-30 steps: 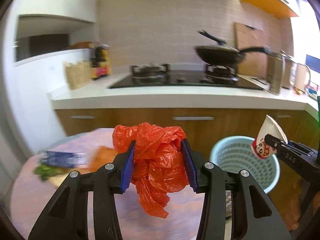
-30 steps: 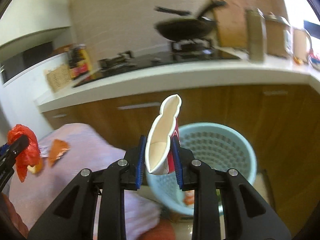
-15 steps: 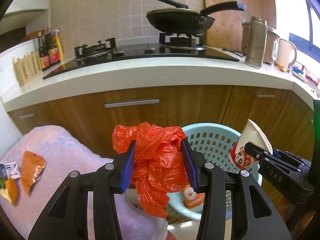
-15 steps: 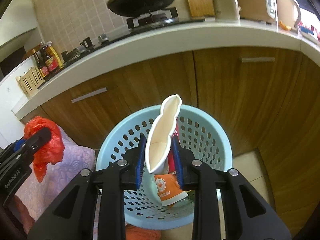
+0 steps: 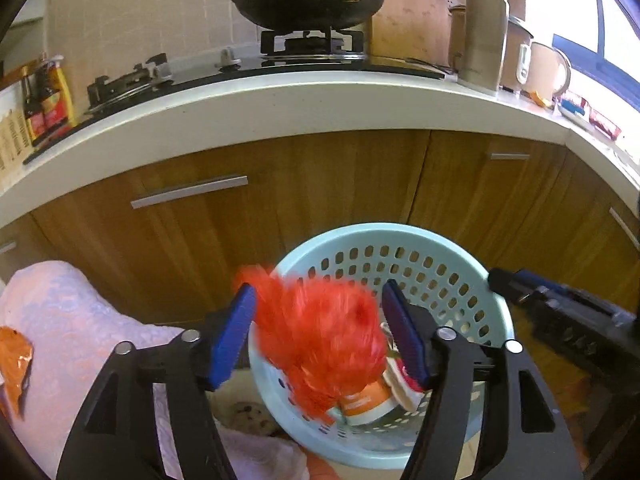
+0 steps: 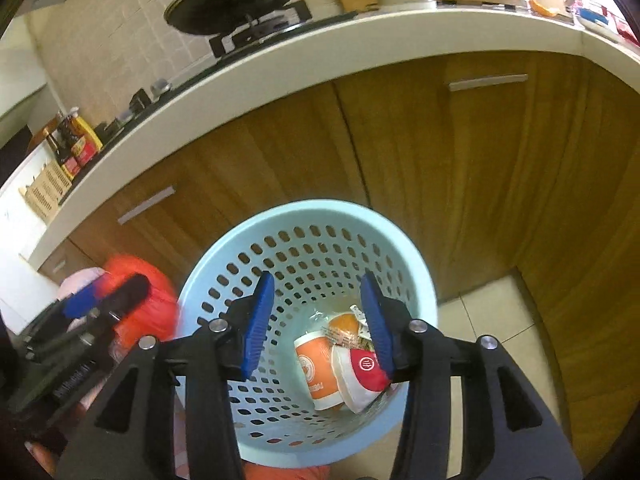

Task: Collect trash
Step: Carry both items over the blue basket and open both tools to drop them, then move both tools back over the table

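Orange bag, left wrist view: the orange plastic bag (image 5: 320, 344) is seen blurred between the just-opened left tongs (image 5: 320, 336), above the near rim of the blue basket (image 5: 472, 276); no pad pressure is visible, so release is judged.
Left on the cloth: an orange scrap (image 5: 14, 360) beside the basket.
Right wrist view: the right tongs (image 6: 318, 320), jaws just opened, are empty over the basket.
Done: a red-and-white paper cup (image 6: 360, 376) and an orange cup (image 6: 316, 372) lie inside the basket.
Writing: logos are unreadable.

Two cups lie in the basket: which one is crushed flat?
The red-and-white cup, on the right beside the orange cup, which keeps its round shape. Both lie at the bottom of the basket.
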The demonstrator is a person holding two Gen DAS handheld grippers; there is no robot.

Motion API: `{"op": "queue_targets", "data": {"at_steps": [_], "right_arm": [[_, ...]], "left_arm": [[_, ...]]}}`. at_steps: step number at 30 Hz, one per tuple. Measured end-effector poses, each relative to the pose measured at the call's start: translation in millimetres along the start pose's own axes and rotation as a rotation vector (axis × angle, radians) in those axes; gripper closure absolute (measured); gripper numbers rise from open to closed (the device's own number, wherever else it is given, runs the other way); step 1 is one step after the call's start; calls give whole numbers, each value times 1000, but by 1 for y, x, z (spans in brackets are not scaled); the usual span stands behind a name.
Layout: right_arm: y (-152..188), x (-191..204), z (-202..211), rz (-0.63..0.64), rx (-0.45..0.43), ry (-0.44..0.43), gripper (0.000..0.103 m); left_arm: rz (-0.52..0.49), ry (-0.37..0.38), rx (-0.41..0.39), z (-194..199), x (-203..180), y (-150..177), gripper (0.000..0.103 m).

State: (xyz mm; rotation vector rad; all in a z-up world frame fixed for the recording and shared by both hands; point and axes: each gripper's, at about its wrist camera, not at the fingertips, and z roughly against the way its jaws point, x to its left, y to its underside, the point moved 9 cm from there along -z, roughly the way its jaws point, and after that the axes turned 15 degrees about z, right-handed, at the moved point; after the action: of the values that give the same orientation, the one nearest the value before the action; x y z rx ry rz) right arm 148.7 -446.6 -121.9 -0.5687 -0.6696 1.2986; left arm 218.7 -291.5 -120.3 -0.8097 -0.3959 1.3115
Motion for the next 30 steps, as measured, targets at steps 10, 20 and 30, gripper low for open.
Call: {"op": "queue_targets", "data": {"at_steps": [10,20,30], "right_arm": [[-15,48,31,69,-71,-59,61],[-32,193,56,293,-130,-253,61],[-14,354,26,503,-78,-433,61]], "left_arm": [[31,-2,-61,41,27,-6,35],[168,-102,-226,155,129,-19,34],[430,-355,-318,247,312,6,30]]}}
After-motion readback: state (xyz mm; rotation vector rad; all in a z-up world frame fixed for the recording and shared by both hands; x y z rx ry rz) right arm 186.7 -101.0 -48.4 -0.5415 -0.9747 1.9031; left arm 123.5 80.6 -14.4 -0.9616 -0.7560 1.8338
